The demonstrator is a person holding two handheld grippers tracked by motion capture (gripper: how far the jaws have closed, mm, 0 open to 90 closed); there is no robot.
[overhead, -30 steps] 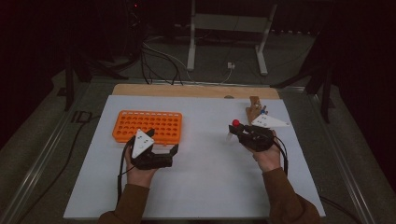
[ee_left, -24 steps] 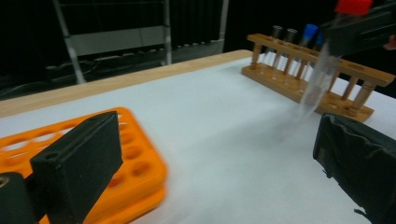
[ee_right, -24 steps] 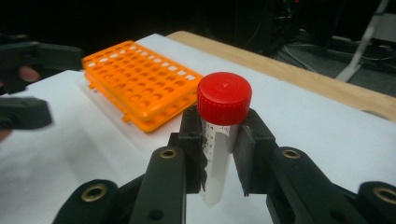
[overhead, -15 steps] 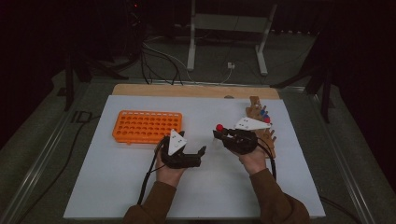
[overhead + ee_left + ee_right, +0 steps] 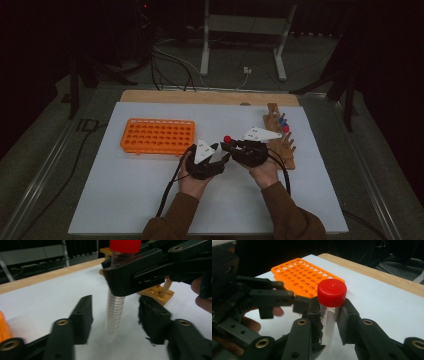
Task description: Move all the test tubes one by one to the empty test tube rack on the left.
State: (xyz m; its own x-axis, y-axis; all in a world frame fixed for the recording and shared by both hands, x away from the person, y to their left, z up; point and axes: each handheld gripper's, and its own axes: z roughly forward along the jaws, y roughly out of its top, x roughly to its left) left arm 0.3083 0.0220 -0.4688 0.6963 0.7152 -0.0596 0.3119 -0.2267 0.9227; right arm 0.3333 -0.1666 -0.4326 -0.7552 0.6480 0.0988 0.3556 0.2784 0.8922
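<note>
Now I'm working over the white mat (image 5: 125,200), with the orange rack (image 5: 157,136) as my landmark and the wooden stand (image 5: 280,142) lying well to its right. Between them, my right gripper (image 5: 231,146) is pinching the red-capped tube (image 5: 329,312) upright just under its cap. My left gripper (image 5: 221,156) has just been closing around the tube's lower half, pads not yet touching. I'm judging this a handover: next, squeezing fully, then releasing the right.

Dim workroom, table lit from above

A white sheet (image 5: 125,200) is covering the table, a wooden strip (image 5: 165,96) is edging its far side; beyond, a grey metal stand (image 5: 242,37) and cables (image 5: 167,62) are sitting on dark flooring.
</note>
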